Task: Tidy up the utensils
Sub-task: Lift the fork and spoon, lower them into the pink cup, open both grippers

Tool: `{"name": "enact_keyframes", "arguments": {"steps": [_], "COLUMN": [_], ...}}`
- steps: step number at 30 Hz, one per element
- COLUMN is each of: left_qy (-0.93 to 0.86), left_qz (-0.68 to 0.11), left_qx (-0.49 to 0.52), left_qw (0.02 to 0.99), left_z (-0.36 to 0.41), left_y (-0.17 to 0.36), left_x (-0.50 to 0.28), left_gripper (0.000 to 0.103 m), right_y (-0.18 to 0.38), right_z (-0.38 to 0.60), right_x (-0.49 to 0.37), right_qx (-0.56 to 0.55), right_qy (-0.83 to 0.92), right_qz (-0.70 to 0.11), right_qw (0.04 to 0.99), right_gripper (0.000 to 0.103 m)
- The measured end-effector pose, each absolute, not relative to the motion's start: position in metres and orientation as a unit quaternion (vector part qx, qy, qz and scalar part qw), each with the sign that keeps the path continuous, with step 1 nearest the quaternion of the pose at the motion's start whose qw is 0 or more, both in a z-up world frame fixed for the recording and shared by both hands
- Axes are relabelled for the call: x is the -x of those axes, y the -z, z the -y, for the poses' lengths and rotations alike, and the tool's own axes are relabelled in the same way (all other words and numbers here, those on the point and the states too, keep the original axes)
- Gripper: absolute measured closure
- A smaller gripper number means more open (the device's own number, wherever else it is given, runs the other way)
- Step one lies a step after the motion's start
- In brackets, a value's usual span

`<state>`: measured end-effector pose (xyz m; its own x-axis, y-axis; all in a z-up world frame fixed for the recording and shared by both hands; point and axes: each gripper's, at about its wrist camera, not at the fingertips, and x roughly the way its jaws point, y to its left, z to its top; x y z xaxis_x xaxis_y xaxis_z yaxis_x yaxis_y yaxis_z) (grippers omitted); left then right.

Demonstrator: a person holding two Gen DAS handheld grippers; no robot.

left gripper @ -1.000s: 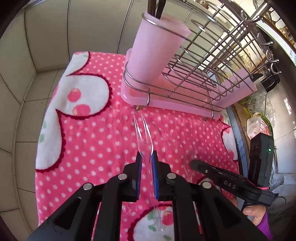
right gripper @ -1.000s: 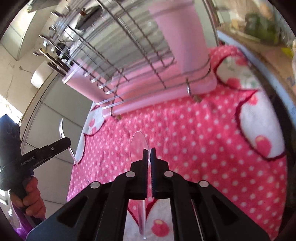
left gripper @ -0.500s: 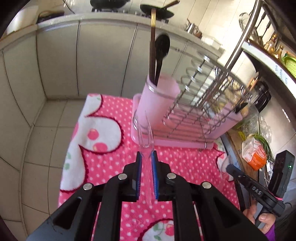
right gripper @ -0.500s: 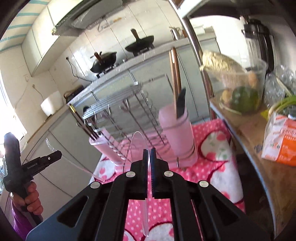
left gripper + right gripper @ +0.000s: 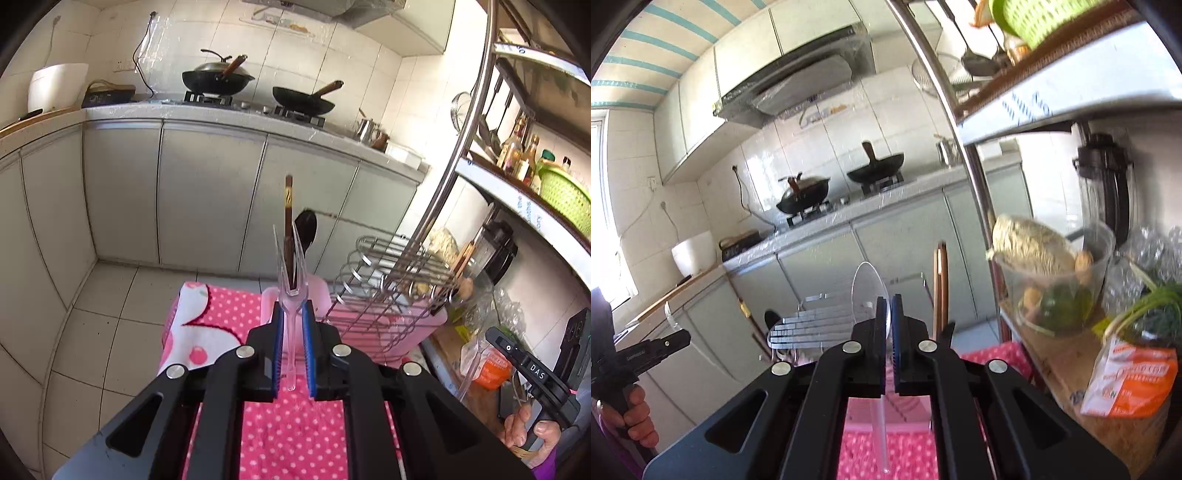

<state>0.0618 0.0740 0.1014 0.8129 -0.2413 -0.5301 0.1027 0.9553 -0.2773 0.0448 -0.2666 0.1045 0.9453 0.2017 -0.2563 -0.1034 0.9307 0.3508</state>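
Left wrist: left claw (image 5: 293,325) clamped on clear fork (image 5: 290,280). Right claw (image 5: 888,321) clamped on clear spoon (image 5: 868,291), pink holder (image 5: 317,295) beyond.

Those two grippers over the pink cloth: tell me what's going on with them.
A person is sorting clear plastic cutlery by hand-held gripper. The left gripper is shut on a clear plastic fork, tines forward. The right gripper is shut on a clear plastic spoon, bowl forward. Both hang in the air above the pink dotted cloth, near the pink utensil cup on the wire dish rack. Neither piece is in the cup yet.
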Motion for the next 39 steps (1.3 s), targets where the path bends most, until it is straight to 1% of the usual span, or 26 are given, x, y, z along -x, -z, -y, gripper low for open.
{"name": "enact_keyframes", "arguments": {"steps": [9, 15, 21, 26, 32, 39], "left_qy": [0.101, 0.106, 0.102, 0.097, 0.088, 0.08], "left_qz": [-0.23, -0.193, -0.176, -0.169, -0.178, -0.205], "left_qx": [0.123, 0.127, 0.117, 0.101, 0.097, 0.09], "left_qw": [0.96, 0.967, 0.972, 0.976, 0.975, 0.971], "left_z": [-0.072, -0.069, -0.061, -0.051, -0.048, -0.044], "left_y": [-0.142, -0.169, -0.181, -0.179, -0.168, -0.146], "left_x": [-0.057, -0.063, -0.078, -0.093, -0.114, -0.136], "left_gripper": [0.094, 0.094, 0.094, 0.094, 0.094, 0.094], "right_y": [-0.125, -0.123, -0.111, -0.098, -0.083, -0.066], "right_z": [0.265, 0.266, 0.266, 0.269, 0.27, 0.269], "right_x": [-0.058, -0.072, -0.086, -0.097, -0.103, -0.099], "right_qx": [-0.139, -0.125, -0.113, -0.115, -0.119, -0.127], "right_qy": [-0.04, -0.017, -0.005, 0.001, 0.0, -0.001], "right_qz": [-0.056, -0.033, -0.039, -0.054, -0.07, -0.093], "right_qw": [0.988, 0.991, 0.993, 0.992, 0.99, 0.988], "right_gripper": [0.1, 0.1, 0.1, 0.1, 0.1, 0.1]}}
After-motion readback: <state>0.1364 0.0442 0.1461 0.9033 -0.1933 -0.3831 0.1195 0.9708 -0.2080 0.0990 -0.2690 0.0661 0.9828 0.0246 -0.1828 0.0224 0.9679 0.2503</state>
